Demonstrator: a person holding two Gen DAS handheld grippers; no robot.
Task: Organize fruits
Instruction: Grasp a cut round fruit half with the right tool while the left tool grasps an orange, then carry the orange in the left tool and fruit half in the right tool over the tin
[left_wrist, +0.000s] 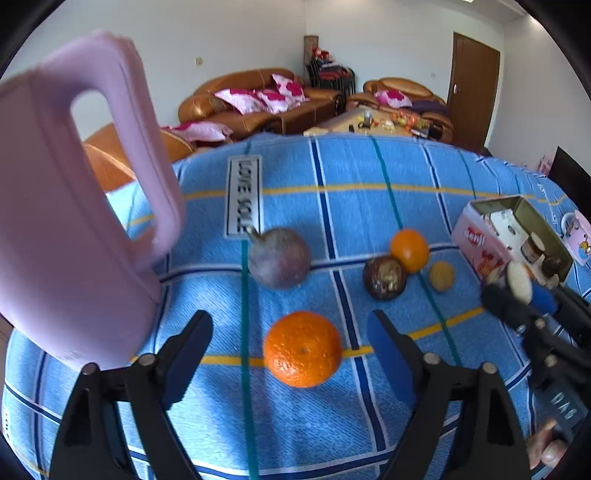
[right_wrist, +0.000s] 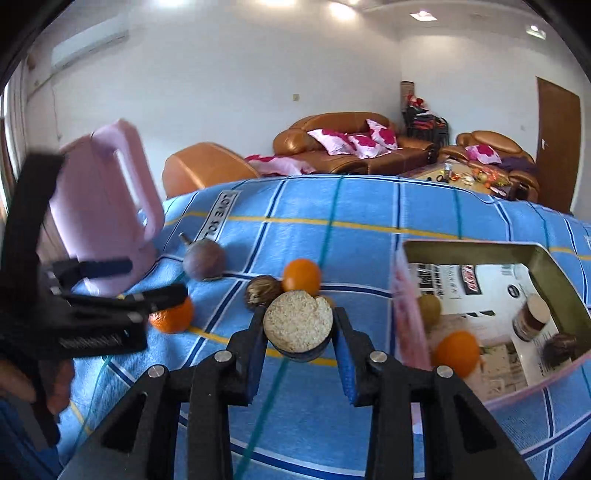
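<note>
Box (right_wrist: 546, 266) interior half hidden behind blurred near wall

Beyond my table's blue checked cloth (left_wrist: 369, 166) I see plain white walls (right_wrist: 221, 74), a tan leather sofa (right_wrist: 354, 147) strewn with pink-and-white cushions (right_wrist: 351, 142), a brown wooden door (left_wrist: 472, 92), a cluttered low coffee table (left_wrist: 369, 123) and bright recessed ceiling lights (right_wrist: 421, 14).

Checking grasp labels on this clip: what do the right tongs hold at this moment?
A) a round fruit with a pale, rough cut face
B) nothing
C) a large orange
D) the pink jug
A: the right tongs are closed on a round fruit with a pale cut face, lifted above the blue cloth near the open box.
</note>
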